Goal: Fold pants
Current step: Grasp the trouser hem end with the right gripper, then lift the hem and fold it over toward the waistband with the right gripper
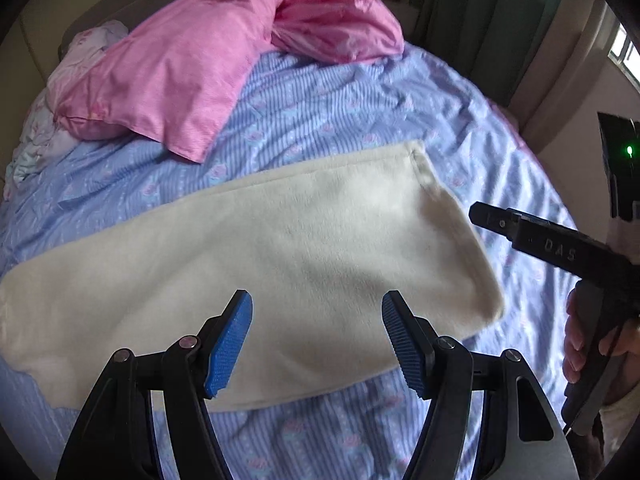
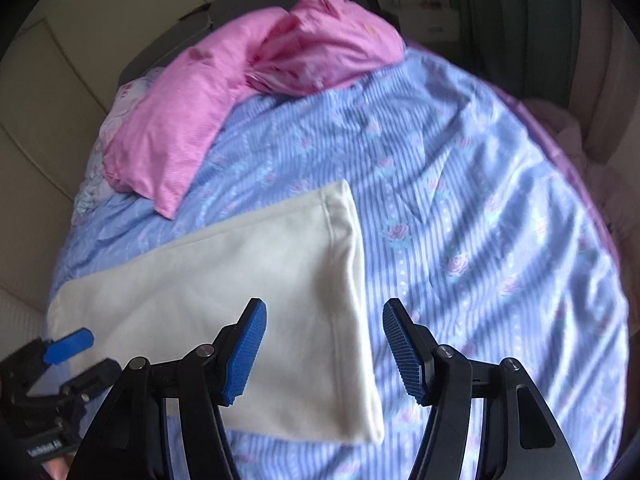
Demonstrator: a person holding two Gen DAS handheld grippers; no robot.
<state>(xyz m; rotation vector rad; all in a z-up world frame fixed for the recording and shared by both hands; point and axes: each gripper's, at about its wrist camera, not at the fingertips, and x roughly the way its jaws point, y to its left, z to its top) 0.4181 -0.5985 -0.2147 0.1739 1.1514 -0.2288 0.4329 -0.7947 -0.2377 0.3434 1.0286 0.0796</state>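
Note:
Cream fleece pants (image 1: 288, 248) lie flat on the bed as a long folded strip, their wide end toward the right. In the right wrist view the same pants (image 2: 248, 280) end in a straight edge near the picture's middle. My left gripper (image 1: 316, 340) hovers above the strip's near edge, open, nothing between its blue pads. My right gripper (image 2: 324, 348) is open too, above the pants' right end, one pad over the fabric and one over the sheet. The right gripper (image 1: 480, 214) also shows at the right of the left wrist view, held by a hand (image 1: 580, 344).
The bed carries a blue striped floral sheet (image 1: 340, 104). A pink pillow (image 1: 168, 76) and a bunched pink cover (image 1: 340, 20) lie at its far end. A curtain (image 1: 480, 12) and a wall stand beyond the bed on the right.

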